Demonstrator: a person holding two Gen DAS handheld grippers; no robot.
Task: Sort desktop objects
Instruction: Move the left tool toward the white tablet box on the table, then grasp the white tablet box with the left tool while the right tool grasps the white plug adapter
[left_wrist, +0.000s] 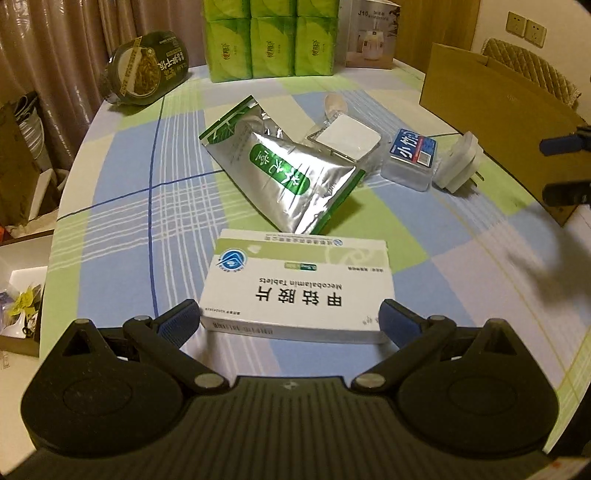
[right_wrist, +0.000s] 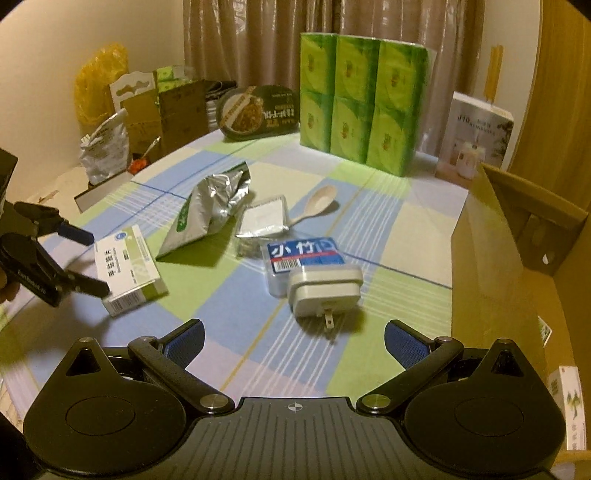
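Note:
A white and green medicine box (left_wrist: 295, 288) lies flat on the checked tablecloth (left_wrist: 122, 206). My left gripper (left_wrist: 290, 323) is open, and its blue pads (left_wrist: 181, 321) stand on either side of the box's near end. The right wrist view shows the left gripper (right_wrist: 88, 260) straddling the medicine box (right_wrist: 127, 267). My right gripper (right_wrist: 295, 341) is open and holds nothing. It hovers just short of a white plug adapter (right_wrist: 323, 291), which lies with its prongs toward me. At the right edge of the left wrist view, the right gripper (left_wrist: 563, 168) shows near the plug adapter (left_wrist: 460, 162).
Mid-table lie a silver foil pouch (left_wrist: 280, 173), a foil-rimmed tray (left_wrist: 347, 138), a spoon (left_wrist: 334, 103) and a blue-labelled toothpick box (left_wrist: 410, 158). An open cardboard box (right_wrist: 506, 240) stands at the right. Green tissue packs (right_wrist: 365, 99), a noodle bowl (right_wrist: 256, 112) and a humidifier carton (right_wrist: 476, 136) line the back.

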